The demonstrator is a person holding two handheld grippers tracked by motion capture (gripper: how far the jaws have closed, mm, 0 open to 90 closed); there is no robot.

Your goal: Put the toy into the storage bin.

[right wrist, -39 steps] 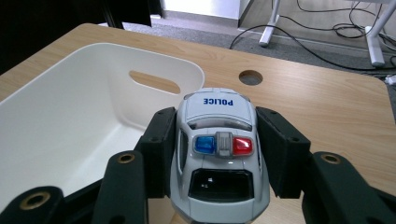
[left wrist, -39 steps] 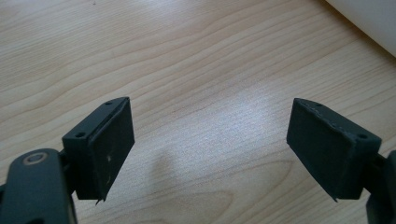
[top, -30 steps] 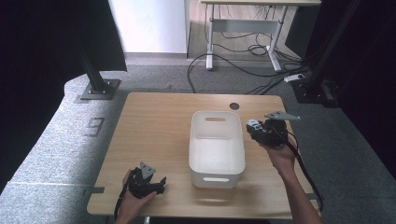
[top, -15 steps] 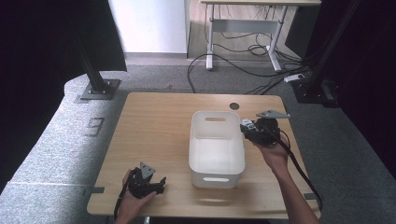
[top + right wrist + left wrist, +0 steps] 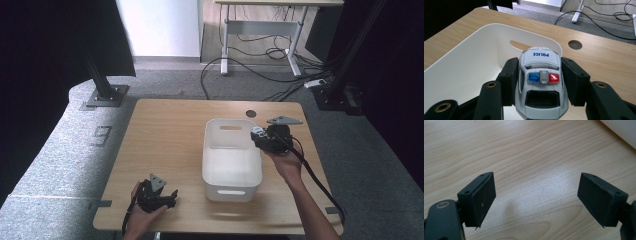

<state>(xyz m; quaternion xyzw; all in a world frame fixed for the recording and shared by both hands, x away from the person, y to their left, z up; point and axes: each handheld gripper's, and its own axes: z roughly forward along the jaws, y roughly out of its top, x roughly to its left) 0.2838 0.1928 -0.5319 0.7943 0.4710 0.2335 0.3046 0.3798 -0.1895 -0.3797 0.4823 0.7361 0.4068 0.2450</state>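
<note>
— Toy police car [image 5: 541, 82]? 
— Clamped between the jaws of the right gripper [image 5: 265, 137], roof lights up, "POLICE" on the hood; held at the right rim of the white bin [image 5: 220, 172], nose over the rim.
— Left gripper [image 5: 536, 200]?
— Spread wide, nothing between the pads, low over bare wooden table [image 5: 529, 157] near the front left corner, well apart from the bin.
— Anything unclear?
— Car's rear cut off at the frame bottom; wheels hidden behind the pads; bin floor partly out of sight.

Black screw-studded claw [image 5: 539, 82] pads
</note>
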